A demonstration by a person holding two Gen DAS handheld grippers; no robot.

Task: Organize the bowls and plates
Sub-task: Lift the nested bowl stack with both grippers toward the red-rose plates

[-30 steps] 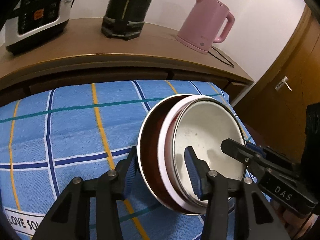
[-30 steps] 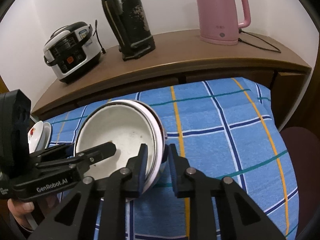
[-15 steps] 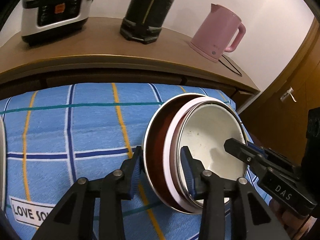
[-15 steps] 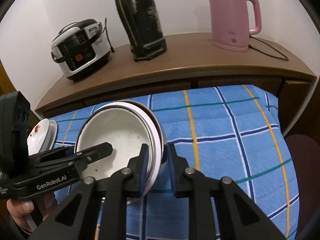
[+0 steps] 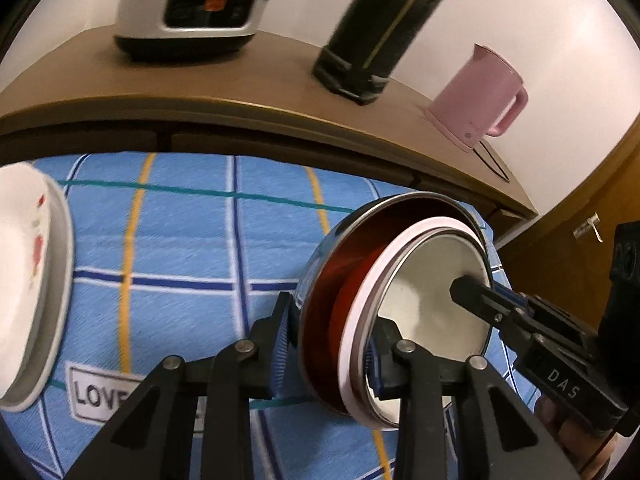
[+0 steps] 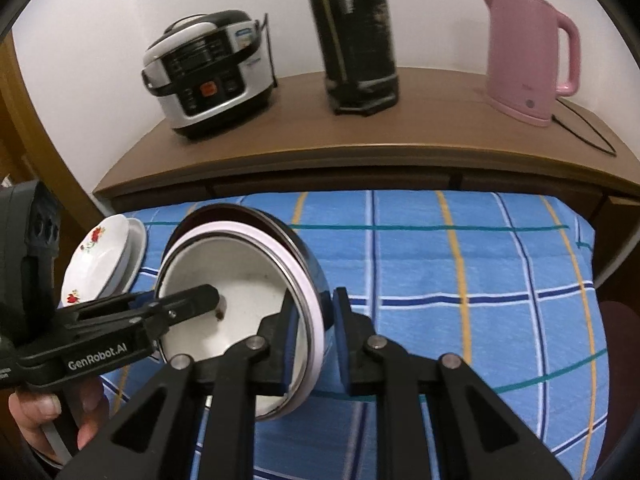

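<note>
A white-lined bowl with a pink rim (image 5: 432, 280) sits nested inside a steel bowl with a red inside (image 5: 340, 264); the pair is tilted above the blue checked cloth (image 5: 180, 248). My left gripper (image 5: 328, 344) is shut across the near rims of both bowls. My right gripper (image 6: 314, 336) is shut on the opposite rims of the same nested bowls (image 6: 240, 280). A white flowered plate stack (image 5: 28, 280) lies at the left, also in the right wrist view (image 6: 100, 256).
A wooden sideboard (image 6: 360, 148) behind the cloth carries a rice cooker (image 6: 208, 72), a black flask (image 6: 356, 36) and a pink kettle (image 6: 528, 52). A wooden door (image 5: 592, 232) stands at the right.
Both grippers have carried the nested bowls leftward over the cloth toward the flowered plates, which have come into the left wrist view. The left jaws have closed tighter on the rims.
</note>
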